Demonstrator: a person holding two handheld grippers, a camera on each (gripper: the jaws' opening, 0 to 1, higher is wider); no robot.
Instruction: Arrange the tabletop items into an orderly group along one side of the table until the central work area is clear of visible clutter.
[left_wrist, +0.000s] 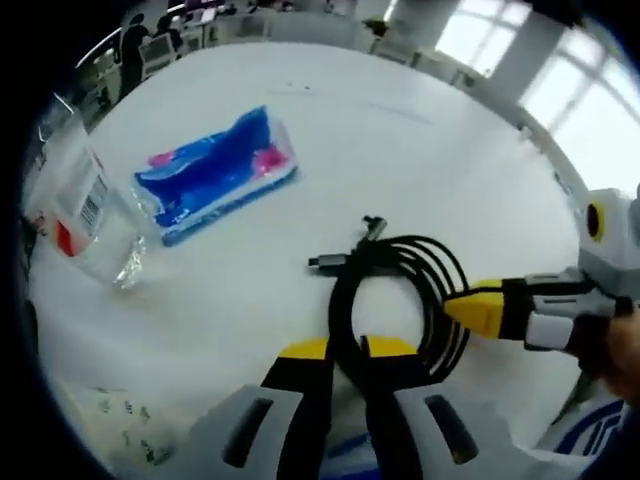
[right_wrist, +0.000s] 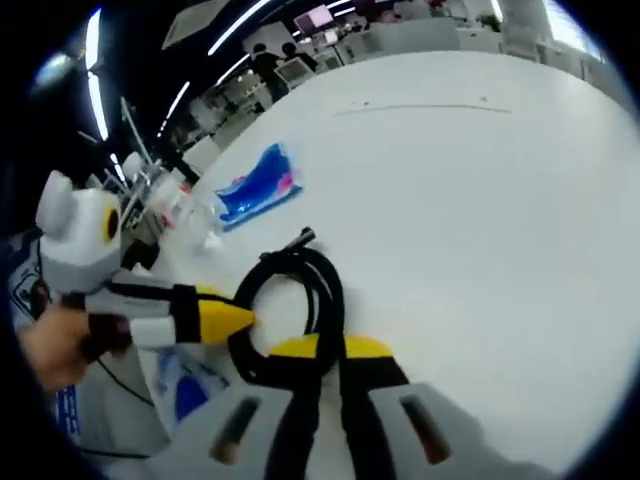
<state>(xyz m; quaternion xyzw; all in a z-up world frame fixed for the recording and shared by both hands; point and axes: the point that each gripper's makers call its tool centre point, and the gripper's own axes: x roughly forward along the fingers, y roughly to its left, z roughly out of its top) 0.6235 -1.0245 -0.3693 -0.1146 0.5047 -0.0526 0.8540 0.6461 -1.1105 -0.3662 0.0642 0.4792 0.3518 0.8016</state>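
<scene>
Bright windows (left_wrist: 575, 75), ceiling strip lights (right_wrist: 235, 38), distant office desks (right_wrist: 400, 35)

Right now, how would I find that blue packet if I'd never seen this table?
Start at the big white table. Past the coiled black cable that both grippers are pinching, look toward the clear plastic bottle lying near the table's edge. The blue packet lies flat beside it, the one soft, bright blue thing with pink patches.

Bright daylight pours through windows (left_wrist: 590, 90) at the upper right of the left gripper view, washing the white table (left_wrist: 420, 150) nearly shadowless. Ceiling strip lights (right_wrist: 235, 40) streak the right gripper view (soft throughout). Edges bend and blur.
</scene>
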